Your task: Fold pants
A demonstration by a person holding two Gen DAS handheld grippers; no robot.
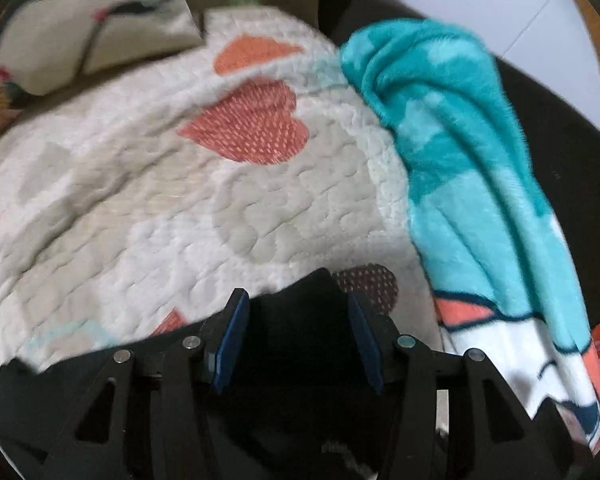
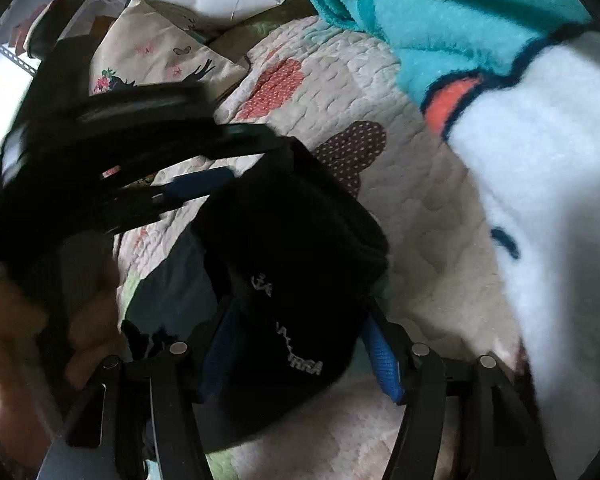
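Left wrist view: your left gripper [image 1: 298, 340] has its jaws parted, black pants [image 1: 300, 316] lying between them untouched, on the heart-print quilt [image 1: 140, 200]. A teal blanket [image 1: 460, 140] crowds the right; the pillow [image 1: 88, 28] is blurred.

Right wrist view: your right gripper [image 2: 300, 352] has its jaws clamping a thick fold of pants [image 2: 292, 280]. The left gripper [image 2: 204, 186] crosses blurred above; your hand [image 2: 88, 320] is indistinct.

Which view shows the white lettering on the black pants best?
The right wrist view: the lettering on the pants faces the camera there, though blurred. The left wrist view shows only plain dark cloth, no readable print.
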